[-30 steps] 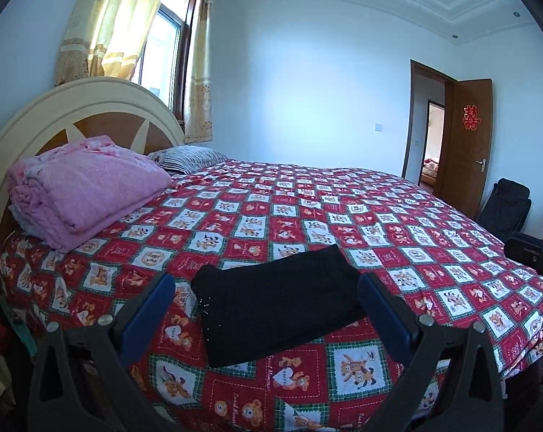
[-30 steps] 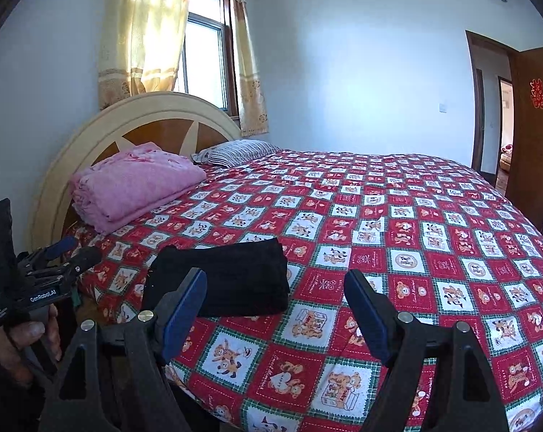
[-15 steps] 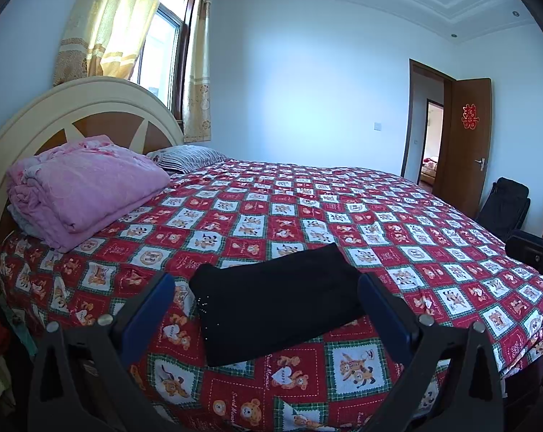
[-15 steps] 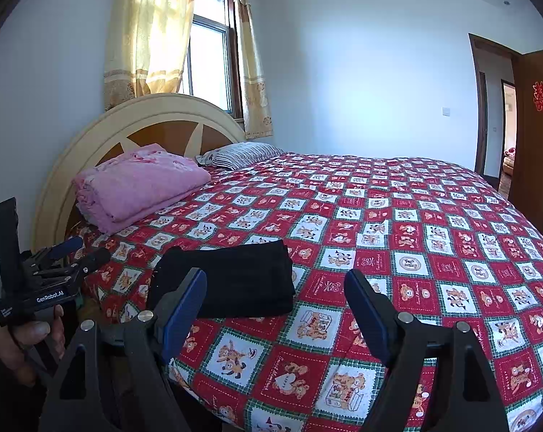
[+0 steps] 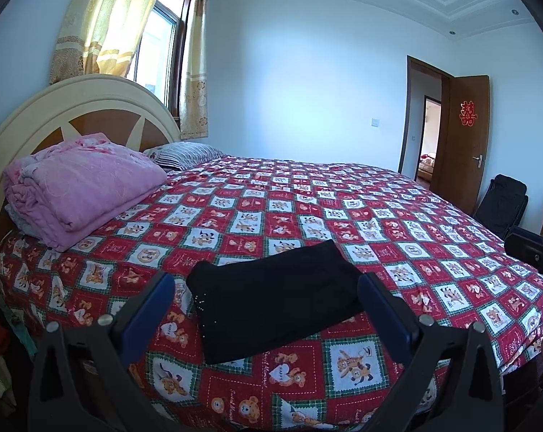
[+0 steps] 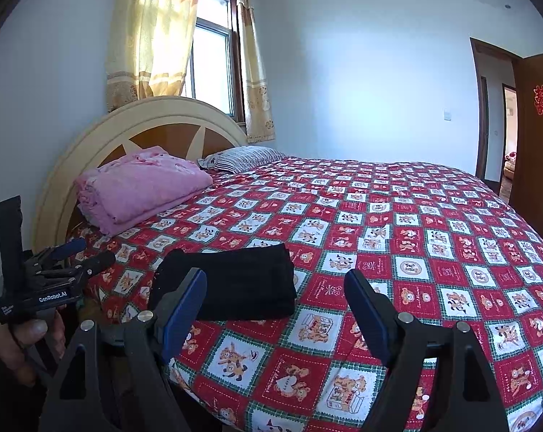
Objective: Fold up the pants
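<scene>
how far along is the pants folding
The black pants already lie folded in a compact rectangle near the edge of the bed. Nothing is in hand: the left tool and right tool both hang open, clear of the fabric. Little looks left, perhaps tidying.

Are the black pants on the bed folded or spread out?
Folded: the black pants lie as a compact rectangle with stacked layers along the near edge, on the bed.

No visible change since earlier

Black gripper [image 6: 275,300] frames, blue jaws, silver screws
</scene>
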